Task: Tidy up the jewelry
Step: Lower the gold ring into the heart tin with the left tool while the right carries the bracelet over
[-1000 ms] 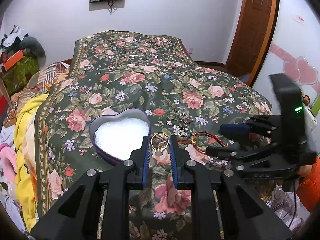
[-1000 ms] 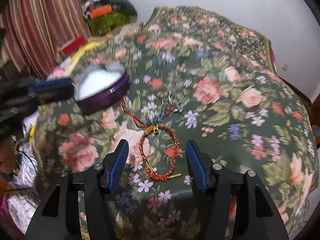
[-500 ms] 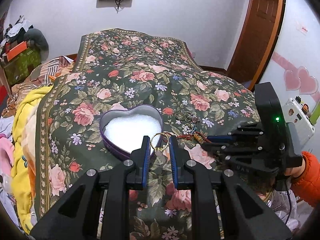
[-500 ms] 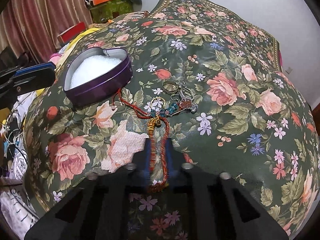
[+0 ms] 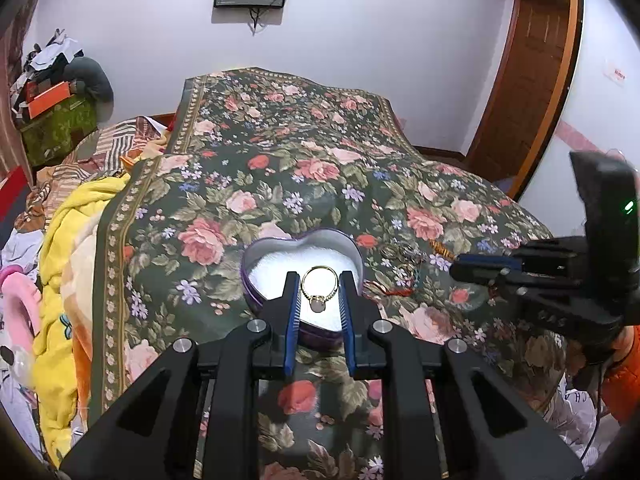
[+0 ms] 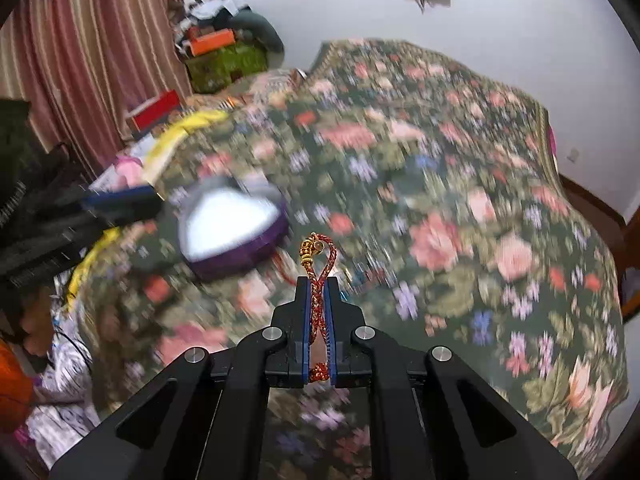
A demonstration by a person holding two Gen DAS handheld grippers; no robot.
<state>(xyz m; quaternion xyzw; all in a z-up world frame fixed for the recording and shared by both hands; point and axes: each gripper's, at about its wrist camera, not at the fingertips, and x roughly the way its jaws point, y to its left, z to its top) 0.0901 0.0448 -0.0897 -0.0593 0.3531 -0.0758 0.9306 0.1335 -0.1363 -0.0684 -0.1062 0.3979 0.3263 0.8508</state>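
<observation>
My left gripper [image 5: 319,280] is shut on a gold ring [image 5: 319,289] with a pale stone and holds it over the white padding of the purple heart-shaped tin [image 5: 256,248]. My right gripper [image 6: 318,284] is shut on a red and gold braided bracelet [image 6: 320,264], lifted off the bed, to the right of the tin [image 6: 240,256]. The right gripper also shows in the left wrist view [image 5: 480,270]. More jewelry [image 5: 404,256] lies on the floral bedspread [image 5: 280,152] right of the tin.
A yellow blanket [image 5: 60,264] and piled clothes lie along the bed's left side. A green box with clutter [image 5: 56,124] stands at the back left. A wooden door [image 5: 520,80] is at the right. The right wrist view is blurred by motion.
My left gripper carried the ring from the bedspread to above the tin. My right gripper closed on the red bracelet and lifted it off the bed.
</observation>
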